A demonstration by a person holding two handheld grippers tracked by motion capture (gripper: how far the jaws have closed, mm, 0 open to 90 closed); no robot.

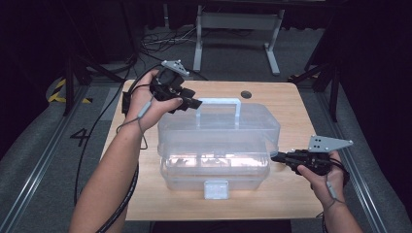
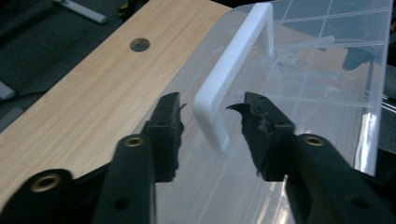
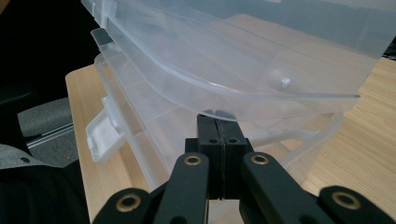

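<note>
The box (image 1: 218,145), a clear plastic case, sits in the middle of the wooden surface (image 1: 282,104), its lid (image 1: 218,124) raised off the base so a gap shows along the front. A white latch (image 1: 216,189) hangs at the front edge of the base. The white handle (image 1: 218,103) stands upright on top of the lid, toward the far side.

In the left gripper view the handle (image 2: 233,70) runs away from the camera, and its near upright lies between the two black fingers (image 2: 168,126) without touching either: they stand apart on both sides of it, released. The left gripper (image 1: 187,103) sits at the handle's left end in the high view, held by the left hand (image 1: 150,104) above the far left corner of the box.

The right gripper (image 1: 279,158) is at the box's right side, just beside the rim where lid and base part. In the right gripper view its fingers (image 3: 208,135) are clenched flat against each other with nothing between them, their tips up against the underside of the lid's edge (image 3: 280,98). The right hand (image 1: 323,177) holds it near the surface's right edge.

A round hole (image 1: 246,94) shows in the surface beyond the box. Cables (image 1: 160,41) lie on the floor behind.
</note>
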